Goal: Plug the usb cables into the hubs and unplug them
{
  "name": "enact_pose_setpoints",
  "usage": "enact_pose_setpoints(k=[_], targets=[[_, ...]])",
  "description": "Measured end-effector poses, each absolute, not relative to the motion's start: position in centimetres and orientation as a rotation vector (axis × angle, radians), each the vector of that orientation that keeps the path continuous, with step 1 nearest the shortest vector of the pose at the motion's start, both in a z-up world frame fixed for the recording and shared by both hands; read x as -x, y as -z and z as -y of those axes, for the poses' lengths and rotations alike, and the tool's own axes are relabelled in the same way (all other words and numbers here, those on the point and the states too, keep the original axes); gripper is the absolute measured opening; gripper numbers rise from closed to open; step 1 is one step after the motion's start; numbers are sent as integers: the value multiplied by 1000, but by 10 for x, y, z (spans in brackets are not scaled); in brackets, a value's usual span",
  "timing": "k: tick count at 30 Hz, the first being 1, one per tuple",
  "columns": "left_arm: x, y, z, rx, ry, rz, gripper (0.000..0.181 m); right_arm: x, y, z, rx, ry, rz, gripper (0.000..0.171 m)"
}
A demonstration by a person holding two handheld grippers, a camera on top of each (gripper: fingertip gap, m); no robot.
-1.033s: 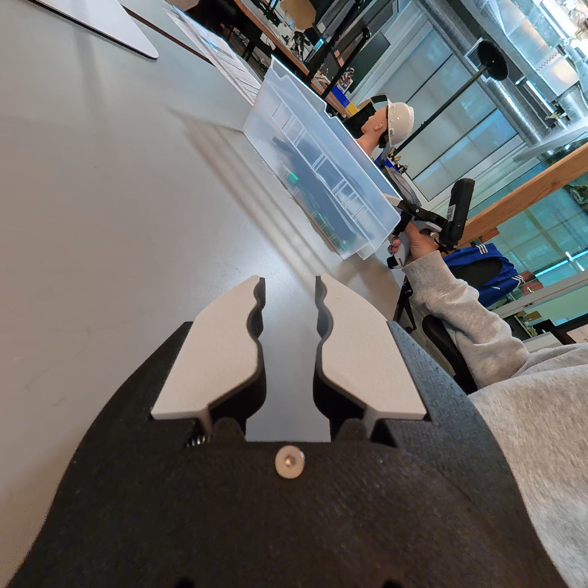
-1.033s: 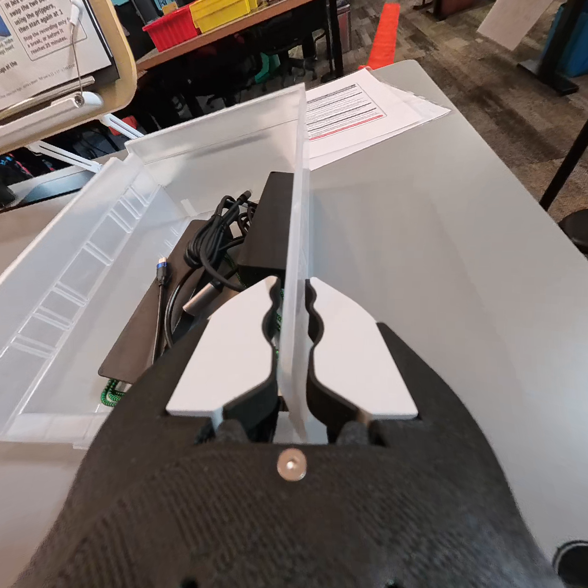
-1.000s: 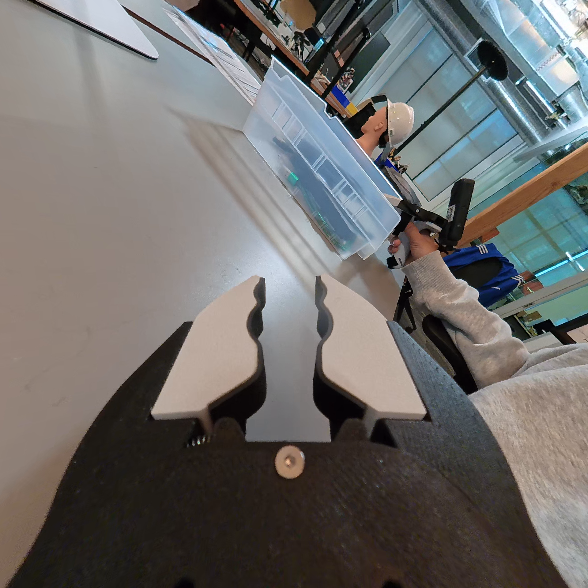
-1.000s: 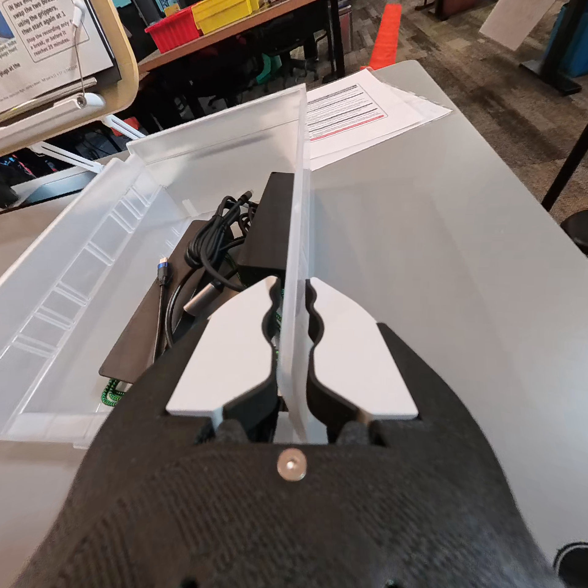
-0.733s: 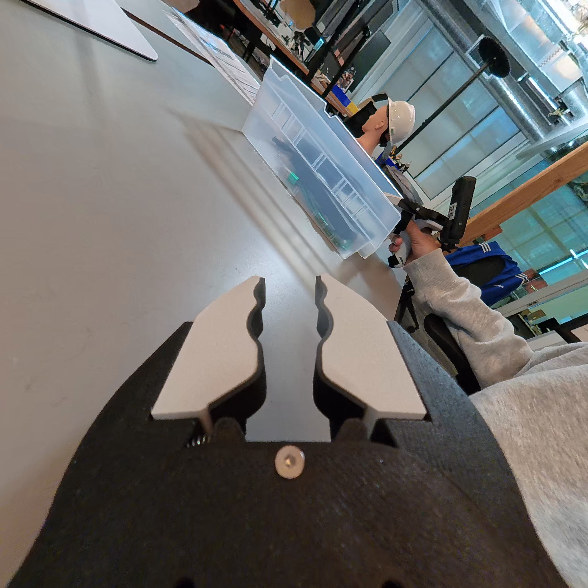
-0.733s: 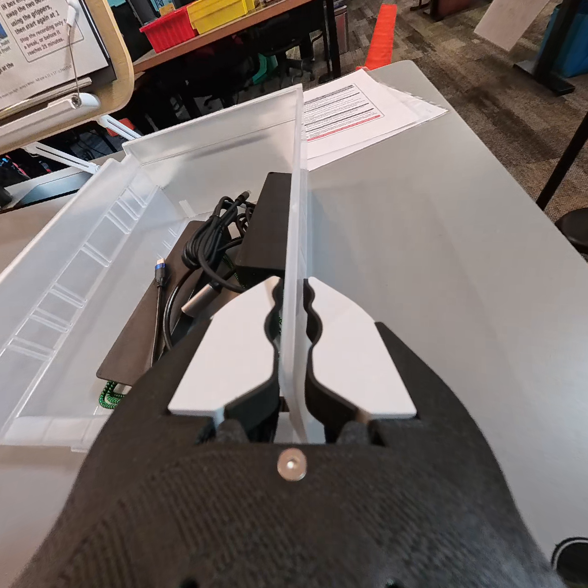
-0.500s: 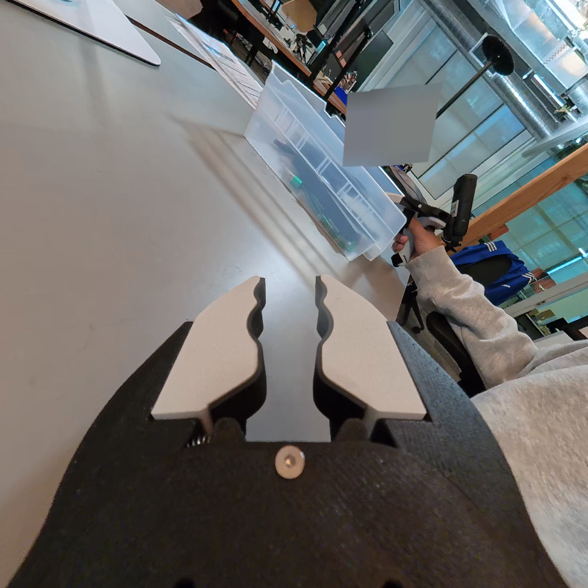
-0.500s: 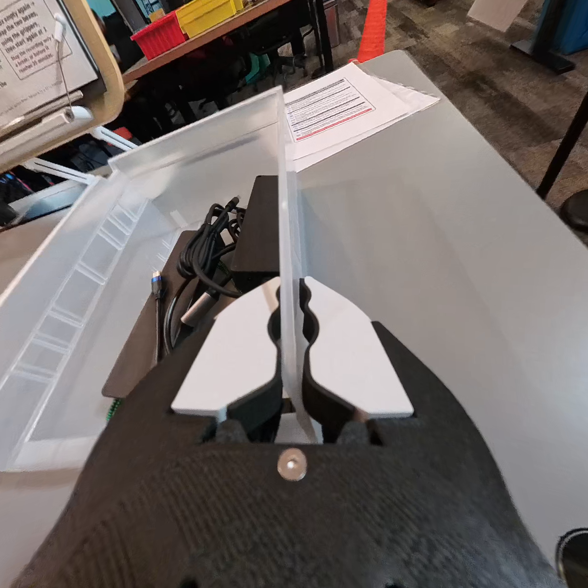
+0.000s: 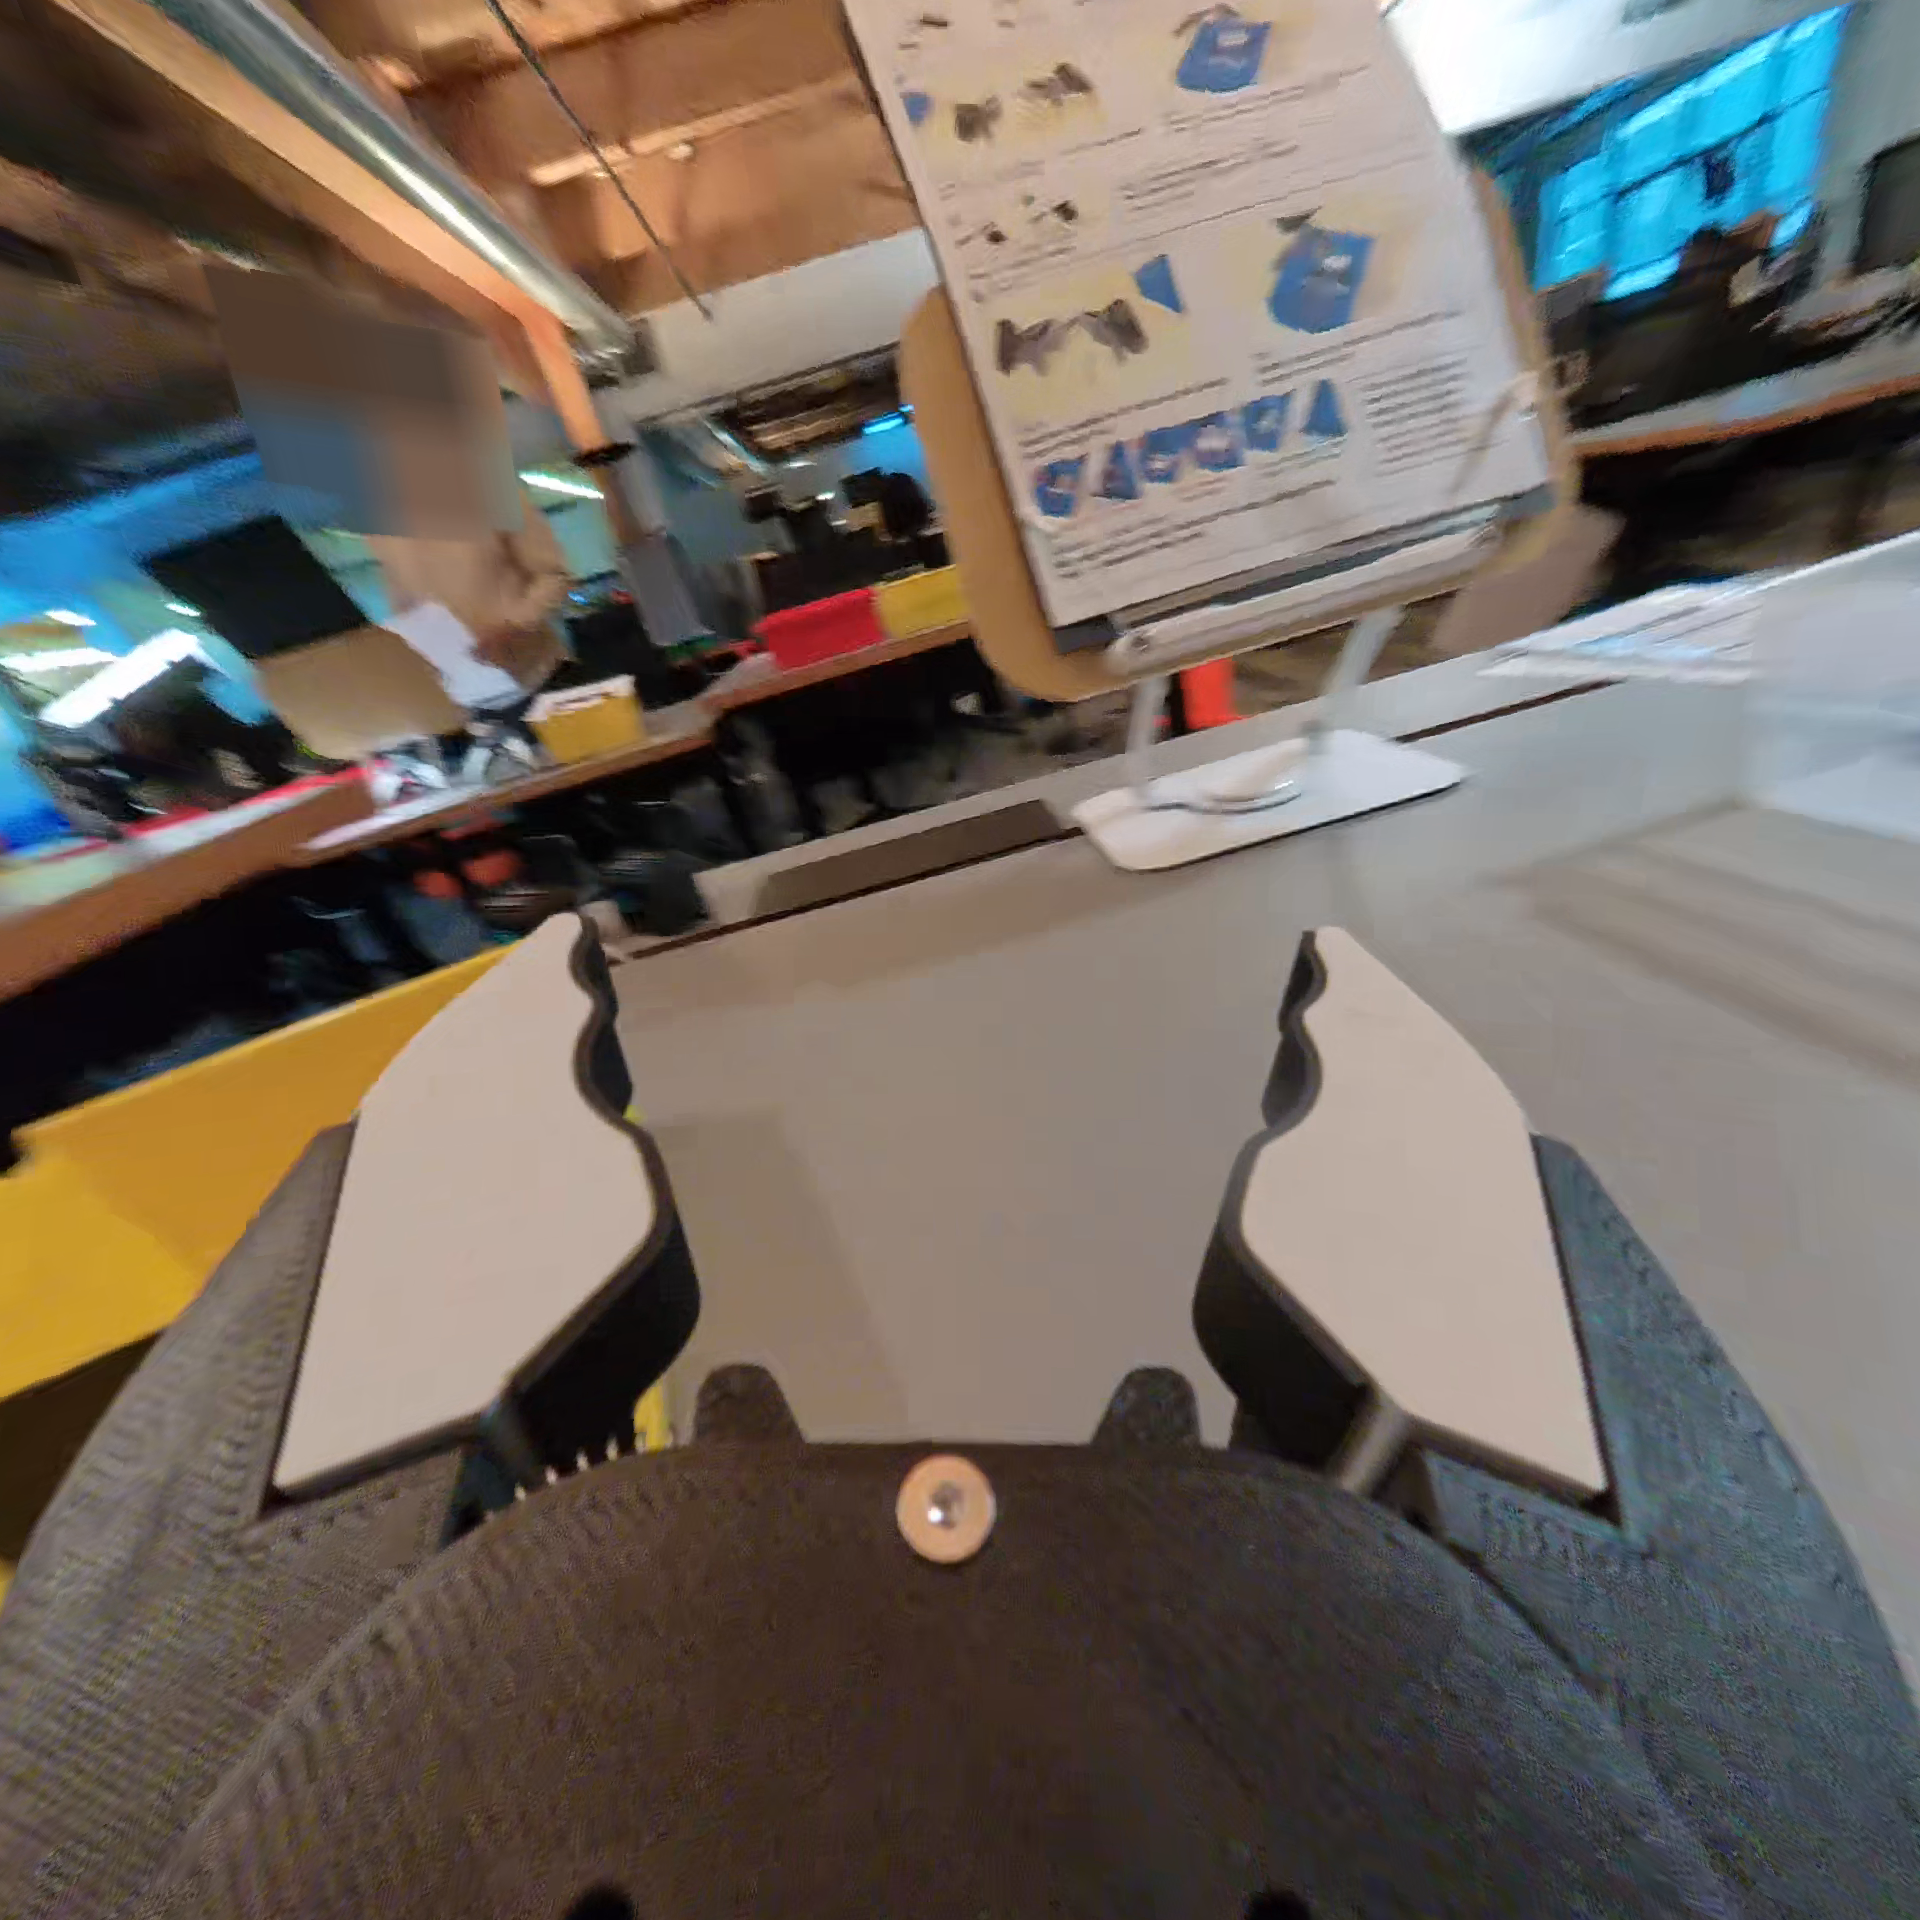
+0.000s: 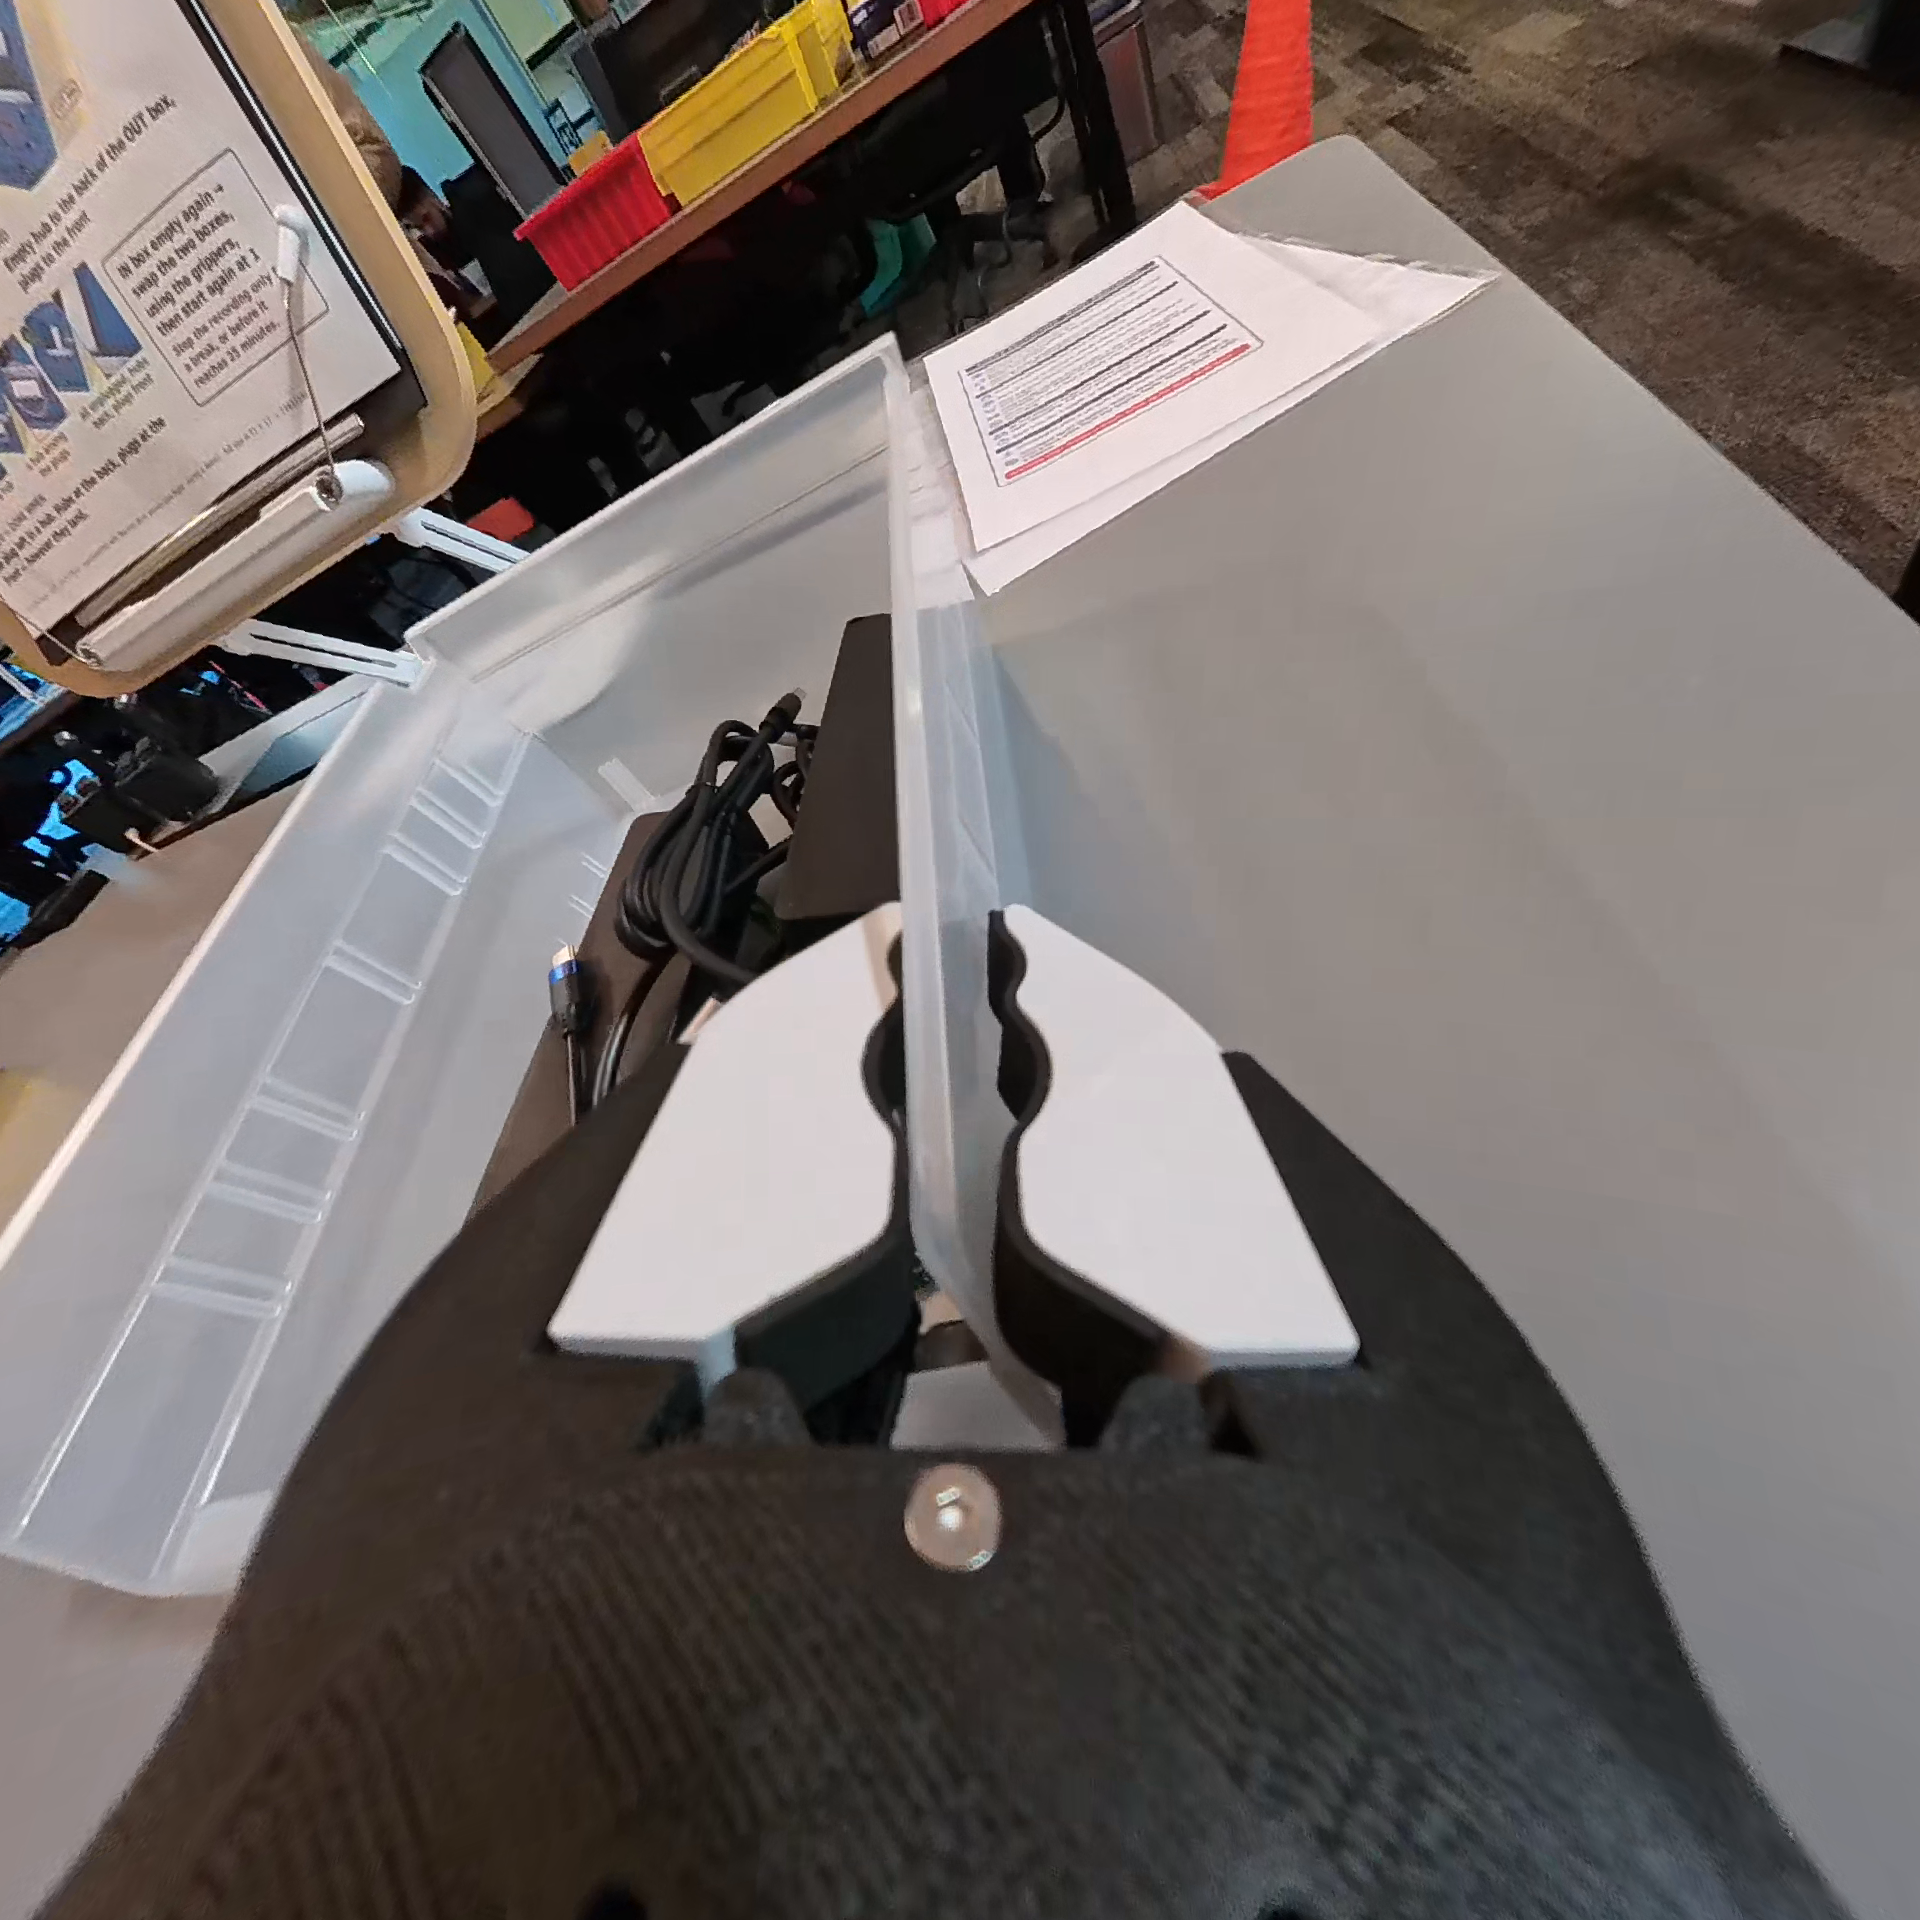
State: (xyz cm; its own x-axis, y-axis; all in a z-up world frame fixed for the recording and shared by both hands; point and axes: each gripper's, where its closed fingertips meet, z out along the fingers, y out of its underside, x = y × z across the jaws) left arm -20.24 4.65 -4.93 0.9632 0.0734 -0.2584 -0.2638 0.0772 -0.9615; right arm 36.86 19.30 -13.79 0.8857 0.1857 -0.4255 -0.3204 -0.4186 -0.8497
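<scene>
A clear plastic bin [image 10: 644,582] sits on the grey table [image 10: 1455,831]. In it lie a bundle of black usb cables [image 10: 696,842], a black hub [image 10: 847,790] against the right wall, and a plug with a blue ring [image 10: 566,987]. My right gripper [image 10: 948,920] is shut on the bin's right wall, one finger inside and one outside. My left gripper [image 9: 945,940] is wide open and empty above the bare table [image 9: 1039,1091], with a yellow bin [image 9: 156,1174] just to its left. The left wrist view is blurred by motion.
A stand with an instruction sheet [image 9: 1226,343] rests on a white base [image 9: 1268,800] at the table's far side; it also shows in the right wrist view [image 10: 208,343]. A printed paper [image 10: 1143,364] lies beyond the clear bin. Benches with red and yellow bins [image 10: 665,177] stand behind.
My left gripper has swung away from the clear bin toward the yellow bin and opened wide. My right gripper has closed on the clear bin's wall.
</scene>
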Motion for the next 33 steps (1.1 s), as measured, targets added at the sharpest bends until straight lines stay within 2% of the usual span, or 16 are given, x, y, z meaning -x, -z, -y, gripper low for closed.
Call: enact_pose_setpoints(k=[1,6,10,14,19,24,33], targets=[[212,52,-47,1488,-305,-154,123,-368,138,-193,1920,-570,-103,13],[273,87,-56,1685,-368,-6,138,-364,137,-193,1918,-582,-98,14],[303,109,-55,1812,-388,47,136,-362,137,-193,1917,-585,-94,15],[314,130,-54,1914,-297,111,121,-359,138,-193,1926,-557,-72,13],[318,134,-52,1946,-324,82,104,-347,140,-193,1956,-460,8,8],[317,139,-52,1968,-292,67,79,-322,140,-191,1981,-380,166,6],[316,154,-51,2038,-119,126,53,-256,140,-178,1981,-370,445,5]])
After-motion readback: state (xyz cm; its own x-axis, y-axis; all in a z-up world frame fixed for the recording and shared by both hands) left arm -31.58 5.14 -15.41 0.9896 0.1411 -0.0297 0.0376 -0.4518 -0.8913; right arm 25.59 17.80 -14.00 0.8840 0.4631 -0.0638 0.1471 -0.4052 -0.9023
